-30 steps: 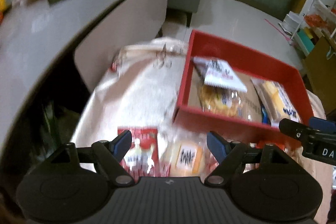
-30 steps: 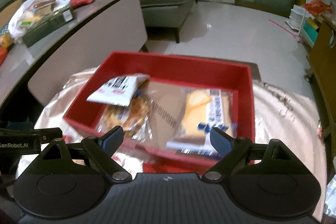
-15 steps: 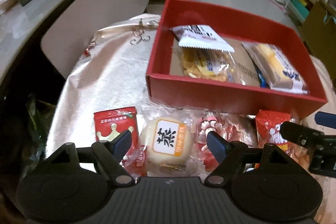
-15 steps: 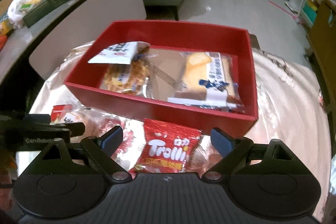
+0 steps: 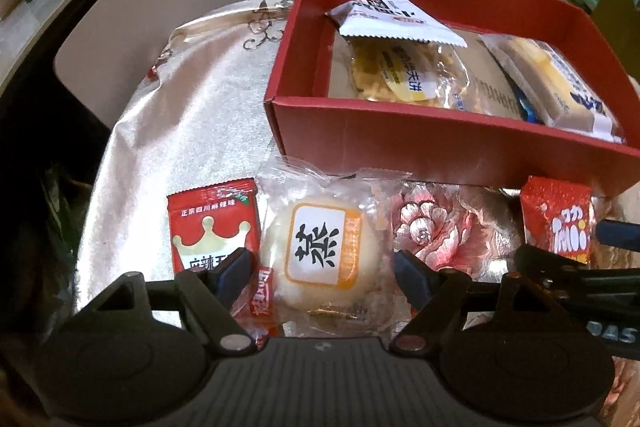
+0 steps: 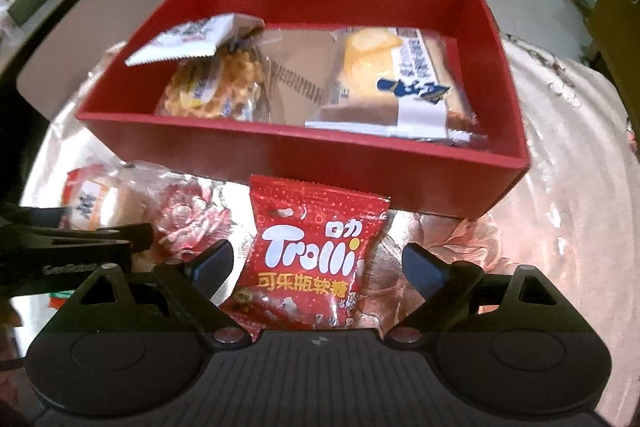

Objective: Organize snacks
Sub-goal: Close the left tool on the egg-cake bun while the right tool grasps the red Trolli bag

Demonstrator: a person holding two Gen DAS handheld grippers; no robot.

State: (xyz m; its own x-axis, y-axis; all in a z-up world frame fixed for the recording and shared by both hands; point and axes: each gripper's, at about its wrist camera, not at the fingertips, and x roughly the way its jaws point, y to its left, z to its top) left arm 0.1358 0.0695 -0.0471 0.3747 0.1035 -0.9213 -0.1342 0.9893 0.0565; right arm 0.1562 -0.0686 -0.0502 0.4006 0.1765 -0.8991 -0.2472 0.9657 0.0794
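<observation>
Item: round pastry [image 5: 320,251], clear wrap, on table [image 5: 192,115]; lies between jaws of left gripper [image 5: 320,269], jaws apart, nothing held; red box [image 5: 400,143] at 12 o'clock from it.
Item: Trolli packet [image 6: 308,259]; long axis toward 12 o'clock; sits between jaws of right gripper [image 6: 316,263], jaws spread wide, not touching; each gripper nearer its own snack.
Red sachet [image 5: 212,227] at pastry's 9 o'clock, touching left finger.
</observation>
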